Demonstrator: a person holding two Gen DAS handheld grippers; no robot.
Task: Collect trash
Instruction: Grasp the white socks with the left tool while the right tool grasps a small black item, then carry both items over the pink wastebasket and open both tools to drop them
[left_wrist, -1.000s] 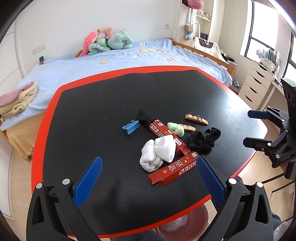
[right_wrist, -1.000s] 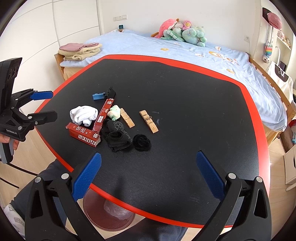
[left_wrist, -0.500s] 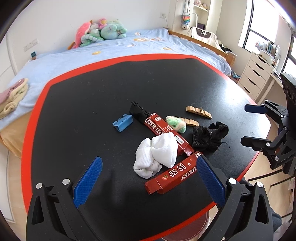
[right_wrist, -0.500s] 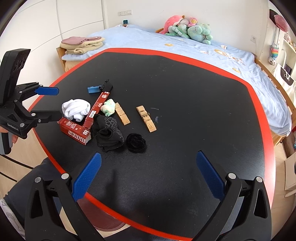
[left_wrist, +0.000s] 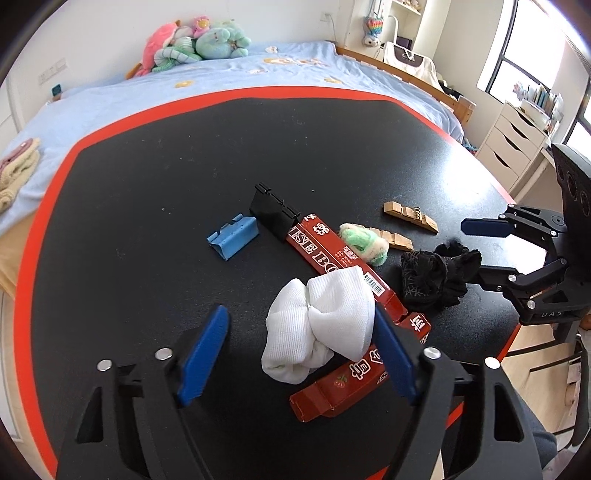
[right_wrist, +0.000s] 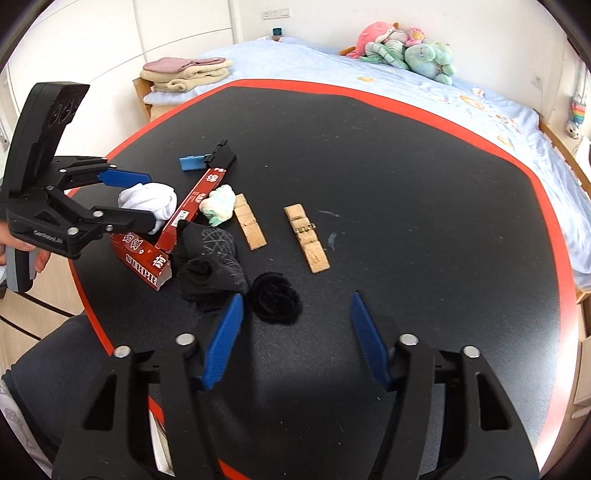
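So the rolled sock (left_wrist: 321, 325) sits on both cartons (left_wrist: 340, 254) (they meet in a corner), dark socks (left_wrist: 432, 280) right of them, clothespins (left_wrist: 410, 218) behind.

Two red cartons (left_wrist: 341, 254); two wooden clothespins (right_wrist: 306, 237).
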